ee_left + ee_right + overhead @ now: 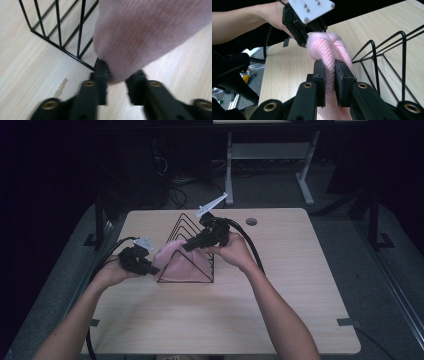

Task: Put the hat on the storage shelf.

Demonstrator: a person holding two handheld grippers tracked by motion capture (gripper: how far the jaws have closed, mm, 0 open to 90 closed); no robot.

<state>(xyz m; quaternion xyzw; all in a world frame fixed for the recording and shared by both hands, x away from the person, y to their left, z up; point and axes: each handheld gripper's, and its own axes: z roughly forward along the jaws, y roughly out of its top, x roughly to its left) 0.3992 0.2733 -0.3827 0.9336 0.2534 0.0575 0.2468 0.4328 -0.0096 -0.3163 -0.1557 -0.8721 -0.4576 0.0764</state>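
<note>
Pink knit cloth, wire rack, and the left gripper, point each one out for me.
pink cloth (pixel 324 47): right gripper view, on its bunched top.
wire rack (pixel 186 226): high view, on its upper wires.
left gripper (pixel 116 81): left gripper view, between its fingertips, shut on the cloth.

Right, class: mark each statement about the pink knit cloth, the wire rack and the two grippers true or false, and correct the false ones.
1. The right gripper is clamped on the pink knit cloth. True.
2. The left gripper hangs open, clear of the cloth. False: it pinches the cloth's end.
3. The wire rack is white. False: it is black.
4. The rack stands on a wooden table. True.
</note>
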